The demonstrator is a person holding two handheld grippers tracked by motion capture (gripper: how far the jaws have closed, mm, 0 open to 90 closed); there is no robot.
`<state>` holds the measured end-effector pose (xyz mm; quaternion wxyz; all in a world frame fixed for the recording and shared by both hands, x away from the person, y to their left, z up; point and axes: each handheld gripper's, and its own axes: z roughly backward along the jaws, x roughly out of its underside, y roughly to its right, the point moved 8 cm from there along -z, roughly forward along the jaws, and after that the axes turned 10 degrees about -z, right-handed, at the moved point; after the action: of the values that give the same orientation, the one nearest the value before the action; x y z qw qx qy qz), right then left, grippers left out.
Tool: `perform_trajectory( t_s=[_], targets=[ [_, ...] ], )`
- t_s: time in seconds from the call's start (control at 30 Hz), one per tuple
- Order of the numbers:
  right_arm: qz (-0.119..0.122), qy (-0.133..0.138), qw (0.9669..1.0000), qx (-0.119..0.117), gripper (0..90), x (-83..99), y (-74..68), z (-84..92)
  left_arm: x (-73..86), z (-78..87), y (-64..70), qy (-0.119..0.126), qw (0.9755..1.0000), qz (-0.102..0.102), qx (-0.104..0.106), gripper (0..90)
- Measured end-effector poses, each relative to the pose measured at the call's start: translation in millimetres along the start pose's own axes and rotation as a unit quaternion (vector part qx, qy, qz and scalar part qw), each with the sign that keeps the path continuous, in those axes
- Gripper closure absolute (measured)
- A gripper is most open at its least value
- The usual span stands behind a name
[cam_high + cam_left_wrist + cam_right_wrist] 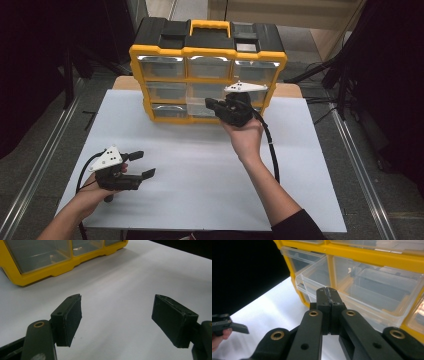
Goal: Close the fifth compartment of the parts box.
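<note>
One clear drawer [317,277] stands part-way pulled out of the yellow organizer [207,52], in its middle column. I hold the right gripper [328,296] with jaws pressed together, nothing pinched, tips just before the drawer front. The drawer's long axis runs into the organizer. My left gripper [140,165], jaws spread and empty, sits well apart from the organizer over the white table [200,180].

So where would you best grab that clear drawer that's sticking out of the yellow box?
By its front lip. The clear drawer juts partly out of the yellow box, so its front wall stands free. Come straight at the front, level with the table, where the right gripper sits with its jaws shut, and pinch that lip.
</note>
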<state>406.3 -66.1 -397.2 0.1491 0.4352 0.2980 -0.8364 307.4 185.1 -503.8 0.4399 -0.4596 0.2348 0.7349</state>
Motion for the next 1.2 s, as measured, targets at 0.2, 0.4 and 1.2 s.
perform_trajectory(
  t_s=[0.2,0.4,1.2],
  targets=[
    [0.001,0.005,0.9999,0.01,90.0,-3.3,4.1,-5.3,-0.3,-0.3,0.6,0.002,1.0,0.001,0.001,24.1],
    [0.002,0.01,0.9997,0.022,90.0,-7.5,8.2,-10.8,-0.1,-0.1,-0.5,0.001,1.0,0.003,-0.002,24.1],
    [-0.008,0.036,0.9983,0.045,90.0,-19.5,22.8,-28.8,-0.2,-0.1,0.1,0.001,1.0,-0.001,0.001,24.1]
  ],
)
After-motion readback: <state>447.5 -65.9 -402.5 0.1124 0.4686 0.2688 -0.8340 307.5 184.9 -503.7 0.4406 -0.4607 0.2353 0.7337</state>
